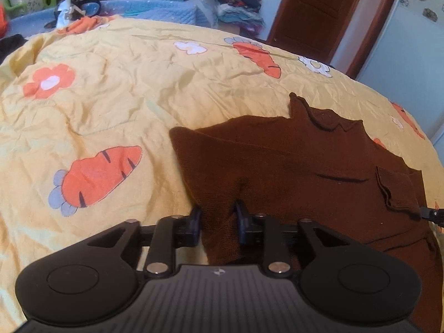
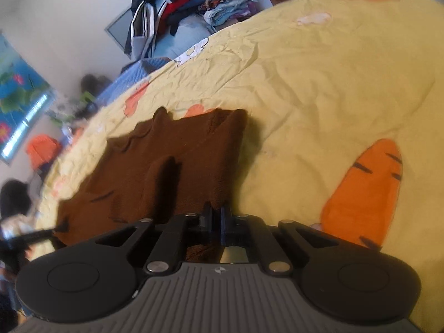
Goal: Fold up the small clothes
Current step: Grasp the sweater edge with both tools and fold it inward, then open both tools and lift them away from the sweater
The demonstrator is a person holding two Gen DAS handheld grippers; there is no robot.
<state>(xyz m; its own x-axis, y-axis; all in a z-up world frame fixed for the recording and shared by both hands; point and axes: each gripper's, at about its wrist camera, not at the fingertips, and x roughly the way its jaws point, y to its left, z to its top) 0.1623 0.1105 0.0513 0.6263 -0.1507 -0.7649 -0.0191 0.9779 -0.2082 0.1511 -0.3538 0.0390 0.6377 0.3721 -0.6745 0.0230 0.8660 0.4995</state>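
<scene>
While the brown garment [image 1: 319,166] lies spread on the yellow carrot-print bedspread [image 1: 116,97], we have its near edge gathered between our left claw's [image 1: 217,217] fingers, which pinch a fold of it. Our right claw [image 2: 217,216] is clenched on another corner of the near edge, the cloth stretching ahead and leftward from its tips.

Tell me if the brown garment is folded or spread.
Partly folded: the brown garment has one side doubled over.
</scene>
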